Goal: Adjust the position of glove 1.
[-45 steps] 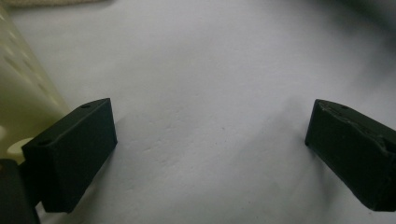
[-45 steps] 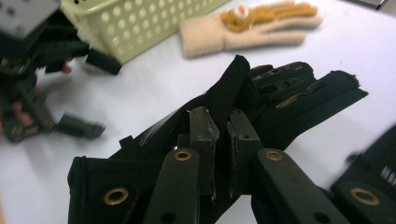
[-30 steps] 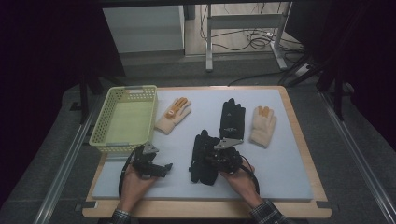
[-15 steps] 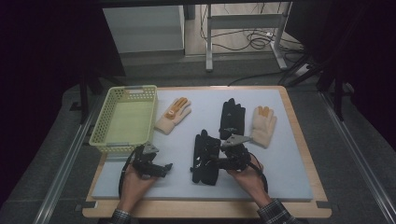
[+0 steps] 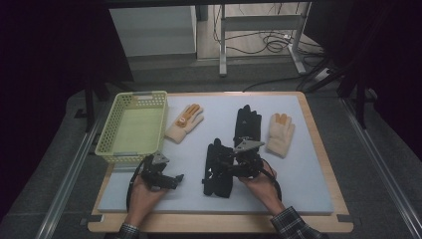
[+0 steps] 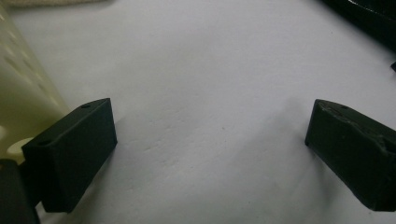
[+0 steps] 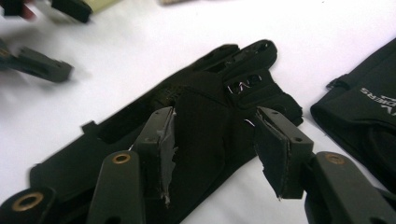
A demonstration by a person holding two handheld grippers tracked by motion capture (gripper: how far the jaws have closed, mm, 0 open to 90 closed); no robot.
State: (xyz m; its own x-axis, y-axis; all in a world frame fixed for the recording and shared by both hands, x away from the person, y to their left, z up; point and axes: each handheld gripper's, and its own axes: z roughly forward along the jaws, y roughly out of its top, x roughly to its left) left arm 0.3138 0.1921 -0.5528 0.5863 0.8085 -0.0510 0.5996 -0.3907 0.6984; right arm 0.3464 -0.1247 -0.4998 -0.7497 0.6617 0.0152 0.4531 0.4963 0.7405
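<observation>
Since the earlier high view, my right gripper (image 5: 238, 160) has shifted only slightly over the near black fabric glove (image 5: 218, 167), and its jaws have just been opening and then easing back a little; my left gripper (image 5: 168, 178) has kept its place.

Finding one: the near black glove lies flat on the pale grey mat (image 5: 303, 184), about midway along the table's near edge and set back from it. Its long axis runs from the near edge toward the far edge, cuff nearest me, fingers pointing away.

Finding two: in the right gripper view the right gripper's jaws stand apart, straddling the glove (image 7: 205, 116) across its width near the palm. The fabric lies between them, and the pads do not appear to press on it, so I judge it unheld.

Finding three: the left gripper stands open over bare mat (image 6: 210, 70), close beside the near right corner of the pale green plastic basket (image 5: 133, 128), with nothing between its jaws.

Assessment: the right hand is plainly the nearer to the glove. The basket lies to the glove's left, past the left gripper, so a carry would run leftward along the near edge.
</observation>
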